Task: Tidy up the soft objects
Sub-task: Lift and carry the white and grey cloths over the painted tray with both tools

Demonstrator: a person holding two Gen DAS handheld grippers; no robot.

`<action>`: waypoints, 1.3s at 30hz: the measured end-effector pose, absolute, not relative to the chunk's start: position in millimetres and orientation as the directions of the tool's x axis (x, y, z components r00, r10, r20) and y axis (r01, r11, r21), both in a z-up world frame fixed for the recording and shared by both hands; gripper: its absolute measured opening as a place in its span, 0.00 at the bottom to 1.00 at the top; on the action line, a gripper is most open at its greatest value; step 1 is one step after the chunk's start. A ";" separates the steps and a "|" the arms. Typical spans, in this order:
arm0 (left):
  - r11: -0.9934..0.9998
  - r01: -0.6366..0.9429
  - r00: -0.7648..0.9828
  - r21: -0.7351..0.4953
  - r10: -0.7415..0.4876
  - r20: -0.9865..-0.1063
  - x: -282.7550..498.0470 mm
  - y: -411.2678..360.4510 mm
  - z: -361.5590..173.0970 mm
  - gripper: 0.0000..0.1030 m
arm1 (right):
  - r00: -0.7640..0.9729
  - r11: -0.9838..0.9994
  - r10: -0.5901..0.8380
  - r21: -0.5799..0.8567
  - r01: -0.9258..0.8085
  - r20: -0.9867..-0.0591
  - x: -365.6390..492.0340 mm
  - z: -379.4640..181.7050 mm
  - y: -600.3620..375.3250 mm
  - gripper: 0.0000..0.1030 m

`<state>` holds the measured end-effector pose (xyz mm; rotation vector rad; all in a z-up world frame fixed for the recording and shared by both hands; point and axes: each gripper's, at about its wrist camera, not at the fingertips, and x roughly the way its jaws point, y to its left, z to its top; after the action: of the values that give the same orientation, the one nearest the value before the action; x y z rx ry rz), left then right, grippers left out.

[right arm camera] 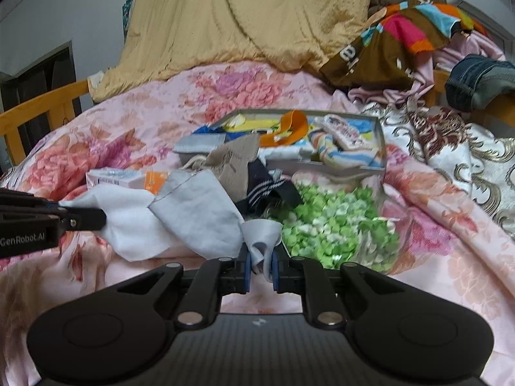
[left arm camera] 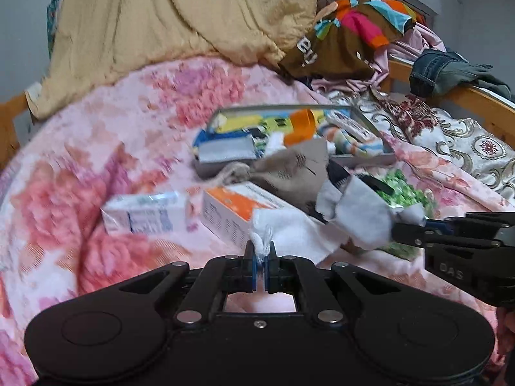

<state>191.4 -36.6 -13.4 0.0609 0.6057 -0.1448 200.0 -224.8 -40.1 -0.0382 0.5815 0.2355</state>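
Note:
A limp pale cloth lies over the clutter on the pink floral bedspread point(left arm camera: 96, 167). It is white point(left arm camera: 289, 228) at one end and pale grey point(left arm camera: 363, 212) at the other; I cannot tell if it is one piece or two. My left gripper point(left arm camera: 261, 254) is shut on a tuft of the white end. My right gripper point(right arm camera: 260, 257) is shut on a bunched corner of the grey end point(right arm camera: 199, 212). Each gripper shows in the other's view: the right gripper point(left arm camera: 399, 233) from the right, the left gripper point(right arm camera: 96, 217) from the left on the white end point(right arm camera: 128, 228).
Behind the cloth are a beige drawstring pouch point(right arm camera: 235, 160), a dark striped sock point(right arm camera: 264, 188), a bag of green paper stars point(right arm camera: 322, 225) and a grey tray point(right arm camera: 322, 113) of socks and packets. Two cartons point(left arm camera: 145, 215) point(left arm camera: 231, 209) lie left. Tan quilt point(left arm camera: 161, 16), piled clothes point(left arm camera: 354, 32) and wooden rail point(left arm camera: 476, 103) lie beyond.

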 end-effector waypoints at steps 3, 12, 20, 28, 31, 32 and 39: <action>0.988 0.146 0.833 0.042 -0.100 -0.544 192.4 -34.9 -4.9 0.03 | 0.825 0.973 0.202 0.016 -0.228 -0.527 197.6 -35.4 -225.7 0.13; 0.991 0.119 0.885 0.060 -0.079 -0.458 204.3 -34.6 21.8 0.03 | 0.869 0.976 0.201 0.017 -0.216 -0.452 194.1 -18.2 -228.6 0.13; 0.995 0.094 0.909 0.041 -0.069 -0.410 230.9 -30.8 49.1 0.03 | 0.898 0.975 0.223 0.086 -0.206 -0.379 215.9 1.5 -241.0 0.13; 0.994 0.103 0.921 0.036 -0.082 -0.381 280.5 -42.9 71.1 0.03 | 0.916 0.969 0.235 0.156 -0.193 -0.326 278.5 18.8 -253.6 0.13; 0.991 0.123 0.926 0.051 -0.096 -0.364 306.0 -55.9 72.9 0.03 | 0.920 0.966 0.241 0.165 -0.197 -0.309 300.1 21.8 -257.9 0.13; 0.991 0.125 0.928 0.048 -0.100 -0.358 314.9 -60.0 73.4 0.03 | 0.922 0.967 0.238 0.161 -0.196 -0.304 309.3 22.2 -259.2 0.13; 0.992 0.130 0.942 -0.003 -0.124 -0.311 383.0 -88.9 70.8 0.03 | 0.932 0.964 0.200 0.229 -0.133 -0.301 366.8 21.0 -283.6 0.13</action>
<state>383.0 -88.9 70.8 0.0173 0.3159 -0.1296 366.8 -283.6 21.0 0.2079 0.3282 0.1717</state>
